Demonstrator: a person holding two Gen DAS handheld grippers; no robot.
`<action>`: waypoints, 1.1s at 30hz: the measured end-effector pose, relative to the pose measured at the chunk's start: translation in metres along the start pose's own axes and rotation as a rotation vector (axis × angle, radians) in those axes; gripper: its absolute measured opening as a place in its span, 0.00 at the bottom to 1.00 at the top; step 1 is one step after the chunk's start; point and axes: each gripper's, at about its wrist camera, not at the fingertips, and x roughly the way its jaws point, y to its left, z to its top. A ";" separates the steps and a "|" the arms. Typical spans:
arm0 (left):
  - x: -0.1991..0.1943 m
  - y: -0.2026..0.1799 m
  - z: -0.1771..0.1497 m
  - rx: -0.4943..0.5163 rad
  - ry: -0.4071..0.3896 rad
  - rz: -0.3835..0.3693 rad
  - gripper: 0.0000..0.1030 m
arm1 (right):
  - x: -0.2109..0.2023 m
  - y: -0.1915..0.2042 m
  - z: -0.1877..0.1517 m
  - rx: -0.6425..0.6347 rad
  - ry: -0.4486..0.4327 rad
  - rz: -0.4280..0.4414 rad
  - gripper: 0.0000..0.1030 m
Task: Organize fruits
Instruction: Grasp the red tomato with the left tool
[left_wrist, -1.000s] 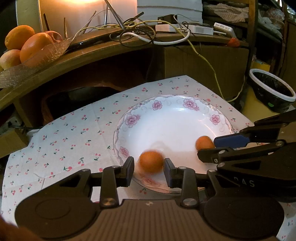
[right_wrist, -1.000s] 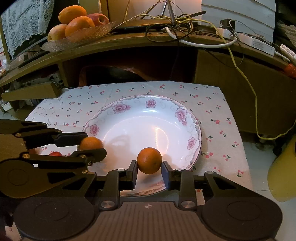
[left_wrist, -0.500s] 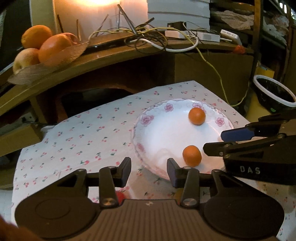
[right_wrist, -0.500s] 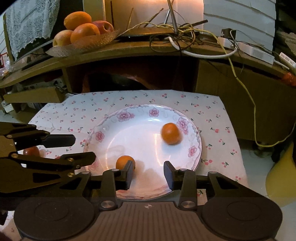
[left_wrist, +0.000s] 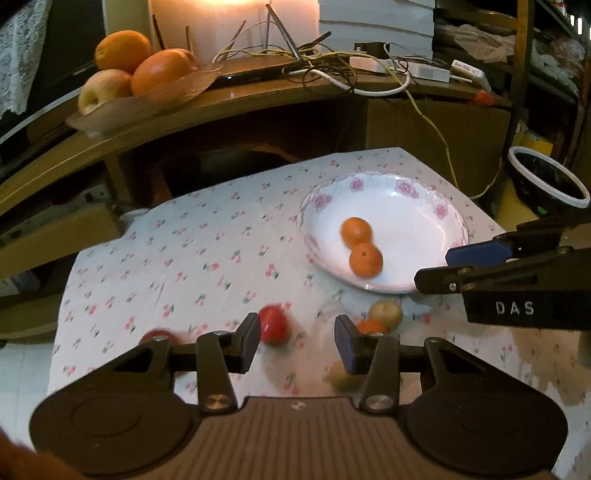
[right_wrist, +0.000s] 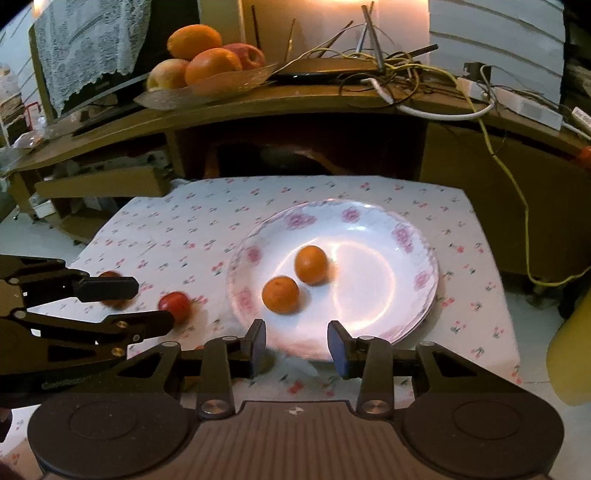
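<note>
Two small oranges (left_wrist: 356, 230) (left_wrist: 365, 260) lie side by side in the white flowered plate (left_wrist: 436, 206); they also show in the right wrist view (right_wrist: 311, 264) (right_wrist: 280, 294) on the same plate (right_wrist: 406, 236). My left gripper (left_wrist: 297, 338) is open and empty above the cloth, with a red fruit (left_wrist: 273, 326) just ahead of its left finger. A second red fruit (left_wrist: 157, 336), a small orange (left_wrist: 371, 325) and two pale fruits (left_wrist: 386, 312) (left_wrist: 341, 376) lie on the cloth nearby. My right gripper (right_wrist: 296, 345) is open and empty at the plate's near rim.
A floral cloth (right_wrist: 177, 236) covers the low table. Behind it a wooden shelf (right_wrist: 295, 99) carries a glass dish of large fruit (right_wrist: 207, 66) and tangled cables (right_wrist: 399, 74). A dark bowl (left_wrist: 546, 184) stands at the right.
Both grippers let go of their oranges, which rolled together in the plate. Both grippers pulled back; the left one swung left over the loose fruits on the cloth.
</note>
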 end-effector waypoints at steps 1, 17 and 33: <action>-0.004 0.003 -0.004 -0.006 0.004 0.000 0.50 | -0.002 0.002 -0.002 -0.005 0.000 0.005 0.39; -0.007 0.021 -0.056 -0.028 0.091 0.016 0.51 | -0.025 0.032 -0.029 0.033 0.056 0.073 0.43; 0.008 0.017 -0.063 0.028 0.101 0.023 0.37 | -0.003 0.042 -0.039 0.030 0.105 0.151 0.43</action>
